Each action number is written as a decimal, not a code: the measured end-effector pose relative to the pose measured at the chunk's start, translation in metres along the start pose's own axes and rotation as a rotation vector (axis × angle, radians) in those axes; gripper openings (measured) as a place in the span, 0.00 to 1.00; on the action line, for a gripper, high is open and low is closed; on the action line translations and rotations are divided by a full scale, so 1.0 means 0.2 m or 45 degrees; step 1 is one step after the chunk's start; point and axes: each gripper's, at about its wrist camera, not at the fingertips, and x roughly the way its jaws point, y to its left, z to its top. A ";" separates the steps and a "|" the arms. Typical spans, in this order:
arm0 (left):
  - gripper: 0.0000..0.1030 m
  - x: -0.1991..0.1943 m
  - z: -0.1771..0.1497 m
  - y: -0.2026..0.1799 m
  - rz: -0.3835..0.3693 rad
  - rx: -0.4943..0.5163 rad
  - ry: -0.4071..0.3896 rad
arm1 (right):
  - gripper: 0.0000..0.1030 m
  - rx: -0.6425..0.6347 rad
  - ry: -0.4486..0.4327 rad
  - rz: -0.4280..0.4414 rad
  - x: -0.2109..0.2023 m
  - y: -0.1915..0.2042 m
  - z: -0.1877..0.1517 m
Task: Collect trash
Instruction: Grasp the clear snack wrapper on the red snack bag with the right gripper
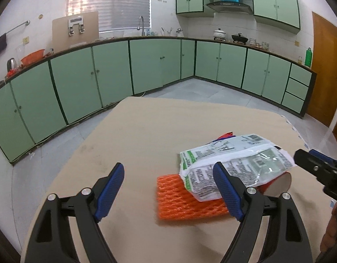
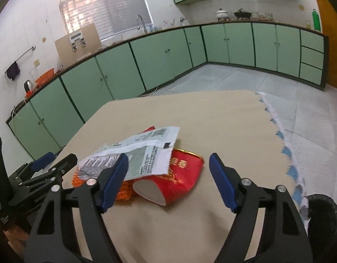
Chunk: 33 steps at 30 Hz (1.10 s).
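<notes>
Ahead of both spread, empty grippers: trash pile on table (image 1: 129, 131). White wrapper (image 2: 133, 155) lies past right gripper (image 2: 168, 175)'s left finger; left gripper (image 1: 168, 188) similarly near, long axis crosswise.

It was a home kitchen: green cabinets (image 1: 155, 63) ran under a long counter (image 1: 146, 36) with a tap (image 1: 141, 24), pots (image 1: 220, 34) and a range hood (image 1: 228, 5).

Glossy plastic wrapper (image 1: 234, 166), orange foam netting (image 1: 181, 199)
</notes>
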 end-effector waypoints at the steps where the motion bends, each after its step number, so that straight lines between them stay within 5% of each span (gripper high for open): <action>1: 0.79 0.01 -0.01 0.00 0.001 -0.001 0.003 | 0.69 0.002 0.014 0.006 0.02 0.01 0.00; 12: 0.79 0.11 -0.02 0.01 -0.004 0.001 0.048 | 0.56 -0.003 0.109 0.070 0.16 0.05 0.04; 33: 0.79 0.12 0.00 0.02 -0.028 -0.006 0.071 | 0.09 -0.052 0.085 0.133 0.10 0.09 0.04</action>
